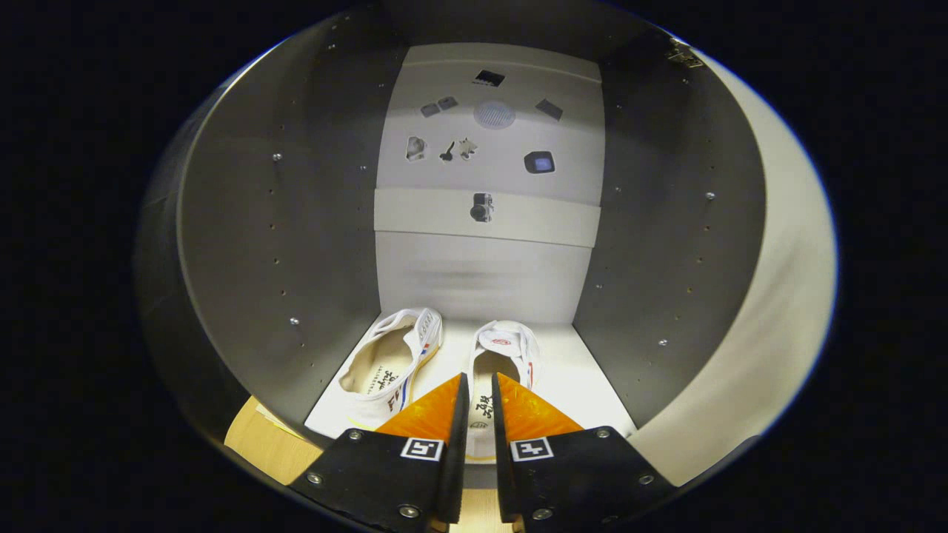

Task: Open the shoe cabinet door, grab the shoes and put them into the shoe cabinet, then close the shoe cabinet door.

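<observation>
The gripper (479, 392) is nearest; its two fingers sit close together with only a thin gap, and nothing is pinched in that gap, so it holds nothing. I think the fingers are kept narrow because the shoes are already let go and there is nothing left to grab.

Just past the tips lies the right shoe (503, 363), straight ahead, heel toward us, toe pointing in; the tips seem to hang over its heel, but I cannot tell if they touch it. The left shoe (389, 366) lies just beside it, a bit tilted, near the left wall (281, 244). Both rest on the cabinet floor (570, 377), side by side as a pair, so they take little room and the door can swing shut without bumping them.

Farther in is the back wall (481, 274); higher up on it are a few small dark bits (481, 207), too small to name. The door (778, 296) stands open, swung out on the right; I think shutting it is the job that is left.
</observation>
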### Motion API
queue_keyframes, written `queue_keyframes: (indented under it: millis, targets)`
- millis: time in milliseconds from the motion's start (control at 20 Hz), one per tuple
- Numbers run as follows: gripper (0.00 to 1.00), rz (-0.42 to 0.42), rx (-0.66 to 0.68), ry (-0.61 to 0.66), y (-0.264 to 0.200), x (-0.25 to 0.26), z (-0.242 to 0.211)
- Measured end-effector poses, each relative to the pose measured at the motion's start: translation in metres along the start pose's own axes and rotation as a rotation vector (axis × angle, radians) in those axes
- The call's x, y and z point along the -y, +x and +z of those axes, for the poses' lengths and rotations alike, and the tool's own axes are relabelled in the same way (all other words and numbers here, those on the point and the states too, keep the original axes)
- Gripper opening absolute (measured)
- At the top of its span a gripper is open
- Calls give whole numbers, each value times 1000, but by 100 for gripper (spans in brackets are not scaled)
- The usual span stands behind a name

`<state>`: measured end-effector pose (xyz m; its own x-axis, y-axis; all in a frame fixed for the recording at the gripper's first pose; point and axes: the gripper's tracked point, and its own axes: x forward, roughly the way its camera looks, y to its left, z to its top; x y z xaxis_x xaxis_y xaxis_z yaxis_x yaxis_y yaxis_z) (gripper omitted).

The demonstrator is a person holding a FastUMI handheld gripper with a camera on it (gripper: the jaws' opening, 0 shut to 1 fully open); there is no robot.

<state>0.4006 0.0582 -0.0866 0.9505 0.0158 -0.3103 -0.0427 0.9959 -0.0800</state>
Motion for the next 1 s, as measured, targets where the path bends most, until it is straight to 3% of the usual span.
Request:
queue_keyframes:
  millis: [1000]
  targets:
    - [23, -74, 99, 50, -258, 35, -33]
